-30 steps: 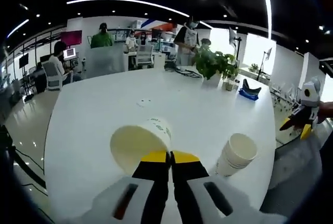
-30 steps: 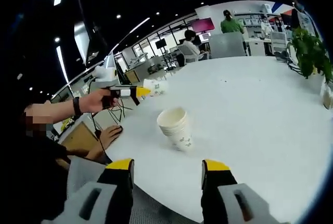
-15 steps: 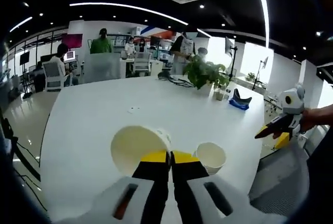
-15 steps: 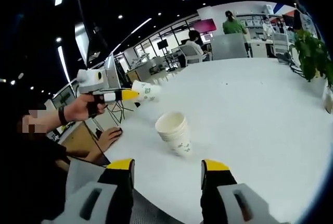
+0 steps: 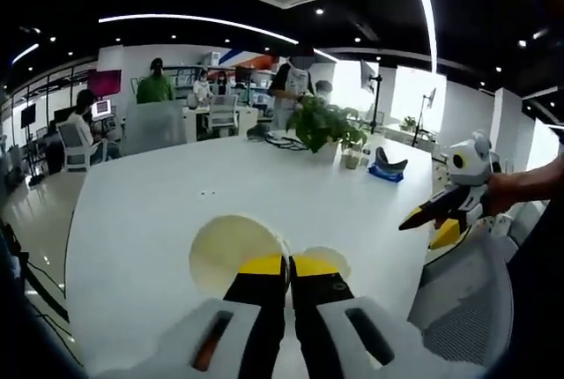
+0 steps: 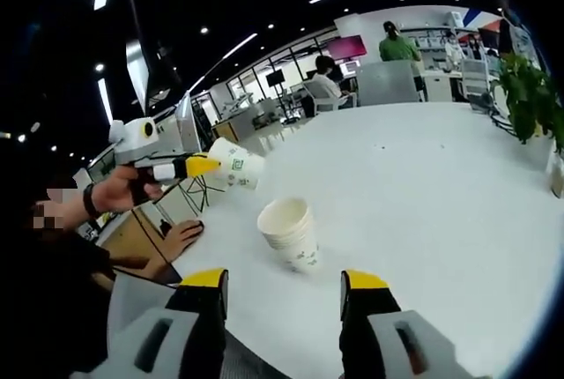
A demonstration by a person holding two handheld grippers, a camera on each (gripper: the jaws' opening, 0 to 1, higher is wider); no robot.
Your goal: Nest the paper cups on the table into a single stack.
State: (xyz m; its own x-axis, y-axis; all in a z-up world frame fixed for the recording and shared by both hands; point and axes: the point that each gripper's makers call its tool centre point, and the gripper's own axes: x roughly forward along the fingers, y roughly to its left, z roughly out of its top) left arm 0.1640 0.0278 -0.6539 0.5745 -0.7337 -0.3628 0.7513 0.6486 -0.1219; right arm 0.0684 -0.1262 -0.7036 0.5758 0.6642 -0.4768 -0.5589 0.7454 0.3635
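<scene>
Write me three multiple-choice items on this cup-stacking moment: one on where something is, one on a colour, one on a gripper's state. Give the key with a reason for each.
1. Where is the stack of cups?
A. standing on the white table
B. held in the right gripper
C. on a chair

2. What colour are the tips of the left gripper?
A. red
B. yellow
C. blue

3. What is the state of the left gripper's fingers?
A. wide open, nothing between them
B. shut on a single paper cup
C. shut on a plant

Key: 1 A, the stack stands on the table ahead of the open right gripper. 2 B, the tips are yellow in both views. 3 B, the fingers pinch the cup's rim, holding it on its side in the air.
</scene>
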